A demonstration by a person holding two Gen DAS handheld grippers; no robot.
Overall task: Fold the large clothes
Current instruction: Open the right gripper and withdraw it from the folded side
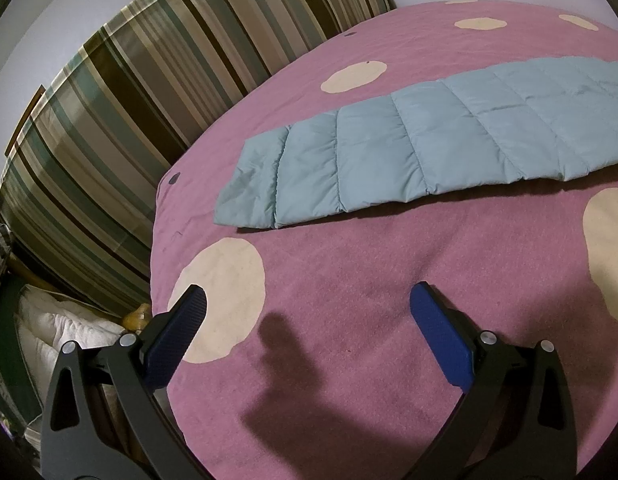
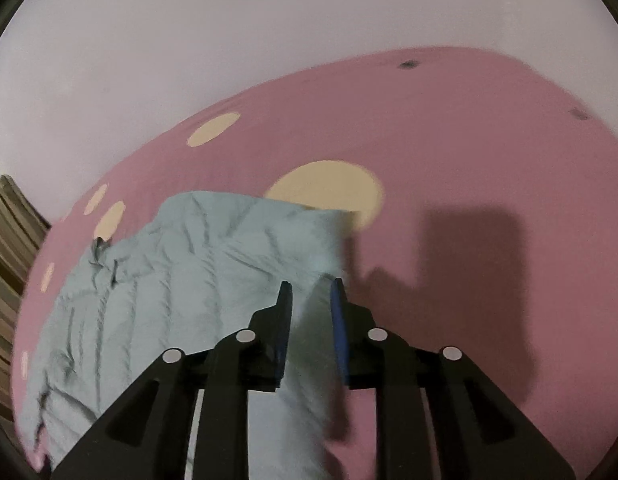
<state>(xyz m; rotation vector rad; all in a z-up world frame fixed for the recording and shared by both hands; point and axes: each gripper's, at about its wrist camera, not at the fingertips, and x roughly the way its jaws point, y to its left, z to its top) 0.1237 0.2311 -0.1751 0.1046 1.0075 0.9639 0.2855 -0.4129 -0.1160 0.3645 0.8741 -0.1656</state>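
Our left claw [image 1: 305, 300] hangs wide open and empty above the pink bedcover [image 1: 349, 280], likely waiting its turn. The blue padded jacket [image 1: 429, 140] lies flat there. Our right claw [image 2: 311, 292] is narrowly parted around a jacket fold, apparently letting go.

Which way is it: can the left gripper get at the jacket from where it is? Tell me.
Probably yes. The left gripper stands open over bare blanket, and nothing lies between it and the jacket's near edge; it only needs to move forward.
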